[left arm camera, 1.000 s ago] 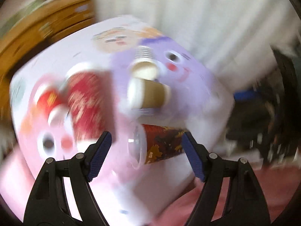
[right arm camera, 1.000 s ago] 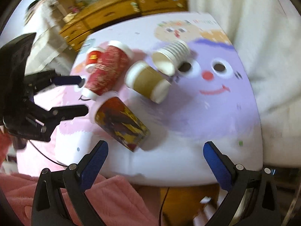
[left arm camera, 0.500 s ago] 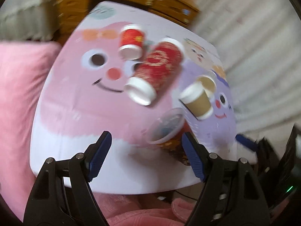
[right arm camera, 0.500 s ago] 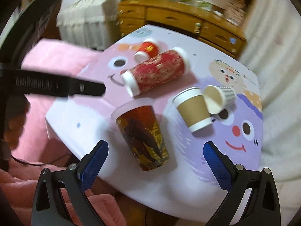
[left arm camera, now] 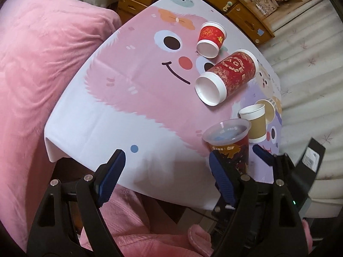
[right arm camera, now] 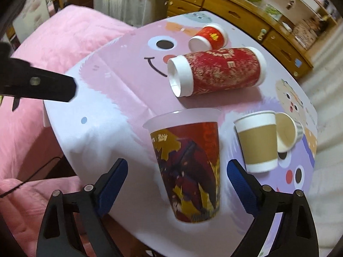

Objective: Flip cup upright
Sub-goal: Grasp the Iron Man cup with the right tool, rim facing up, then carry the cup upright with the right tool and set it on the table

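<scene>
A clear plastic cup with a red and gold print (right arm camera: pixel 188 171) stands upright near the table's front edge; it also shows in the left wrist view (left arm camera: pixel 230 141). My right gripper (right arm camera: pixel 174 178) is open, its blue pads on either side of this cup without touching it. My left gripper (left arm camera: pixel 166 171) is open and empty over the table's front edge, left of the cup. A brown-sleeved paper cup (right arm camera: pixel 258 141) stands upright. A tall red cup (right arm camera: pixel 216 70), a small red cup (right arm camera: pixel 208 36) and a ribbed cup (right arm camera: pixel 288 131) lie on their sides.
The table (left arm camera: pixel 120 98) has a cartoon-face cloth. A pink blanket (left arm camera: pixel 38 64) lies to the left and below. A wooden dresser (right arm camera: pixel 235 6) stands behind. A white ribbed cover (left arm camera: pixel 310 81) is to the right.
The printed cup lay on its side a second ago and now stands upright. The brown-sleeved cup also went from lying to standing. Both cameras swung back to level.
</scene>
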`<state>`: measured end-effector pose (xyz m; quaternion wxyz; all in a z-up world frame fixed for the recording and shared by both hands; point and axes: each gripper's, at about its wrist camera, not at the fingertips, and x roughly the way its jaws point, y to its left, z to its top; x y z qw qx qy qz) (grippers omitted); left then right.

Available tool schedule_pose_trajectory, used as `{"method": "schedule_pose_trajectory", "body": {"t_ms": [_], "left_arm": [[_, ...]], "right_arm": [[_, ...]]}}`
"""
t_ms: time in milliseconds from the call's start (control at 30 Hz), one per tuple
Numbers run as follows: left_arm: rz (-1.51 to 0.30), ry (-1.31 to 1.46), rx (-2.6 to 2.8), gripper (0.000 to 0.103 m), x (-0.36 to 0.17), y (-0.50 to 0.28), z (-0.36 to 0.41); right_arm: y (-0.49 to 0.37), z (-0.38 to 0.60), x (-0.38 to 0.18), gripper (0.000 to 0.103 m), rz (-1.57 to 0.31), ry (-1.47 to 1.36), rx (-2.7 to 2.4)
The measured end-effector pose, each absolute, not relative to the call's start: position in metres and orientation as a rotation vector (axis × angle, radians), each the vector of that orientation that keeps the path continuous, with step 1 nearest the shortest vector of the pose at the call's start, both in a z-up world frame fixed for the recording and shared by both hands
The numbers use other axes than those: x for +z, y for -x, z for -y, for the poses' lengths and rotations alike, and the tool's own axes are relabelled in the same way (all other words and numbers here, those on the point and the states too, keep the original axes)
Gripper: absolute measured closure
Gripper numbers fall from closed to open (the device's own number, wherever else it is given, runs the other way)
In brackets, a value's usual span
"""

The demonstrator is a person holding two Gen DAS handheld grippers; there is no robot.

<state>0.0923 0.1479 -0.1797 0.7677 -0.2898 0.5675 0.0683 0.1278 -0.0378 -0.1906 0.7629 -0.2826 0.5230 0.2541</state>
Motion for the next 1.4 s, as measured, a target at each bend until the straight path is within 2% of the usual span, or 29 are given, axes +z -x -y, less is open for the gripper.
{"method": "schedule_pose_trajectory", "body": {"t_ms": [233, 367, 667, 1067, 1267, 1400], "left_arm": [[-1.255, 0.573, 0.129, 0.025, -0.176, -0.099, -0.142], [-1.254, 0.578, 0.118, 0.025, -0.175, -0.103, -0.145], [-1.252, 0.533, 0.095, 0.025, -0.168, -0.111, -0.148], [-1.247, 0.521, 0.125, 0.025, -0.169, -0.105, -0.165], [-1.251, 0.503, 0.13, 0.025, -0.169, -0.102, -0.166], [-1.251, 0.478, 0.118, 0.025, -0.167, -0.103, -0.162]], "right_arm": [[-0.147, 0.028, -0.217, 0.011, -1.162, 0.671, 0.537], [-0.161, 0.027, -0.232, 0.022, -1.215, 0.655, 0.482], [-0.177, 0.043, -0.234, 0.027, -1.235, 0.508, 0.438], [-0.146, 0.079, -0.177, 0.027, -0.894, 0.162, 0.404], [-0.125, 0.11, -0.174, 0.027, -0.725, -0.029, 0.323], [-0.117, 0.123, -0.178, 0.027, -0.698, -0.068, 0.292]]}}
